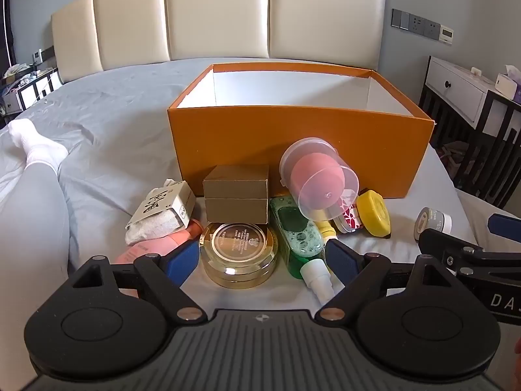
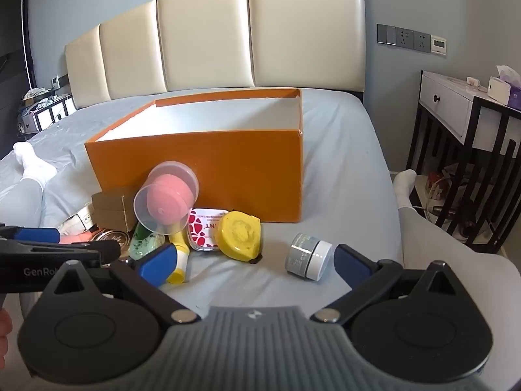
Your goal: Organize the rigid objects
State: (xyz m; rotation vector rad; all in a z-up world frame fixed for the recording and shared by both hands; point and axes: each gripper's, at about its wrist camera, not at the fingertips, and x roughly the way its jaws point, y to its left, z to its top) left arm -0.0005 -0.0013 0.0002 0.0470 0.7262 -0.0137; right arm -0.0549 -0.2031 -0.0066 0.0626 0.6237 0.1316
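Observation:
An open orange box stands on the bed. In front of it lies a pile: a gold round tin, two brown boxes, a green bottle, a clear tub with a pink insert, a yellow case, a red-patterned tin and a white packet. A silver jar lies apart at the right. My left gripper is open around the gold tin and the green bottle. My right gripper is open just before the yellow case and the silver jar.
The person's legs in grey trousers and white socks lie on both sides of the pile. A white nightstand stands right of the bed. The padded headboard is behind the box.

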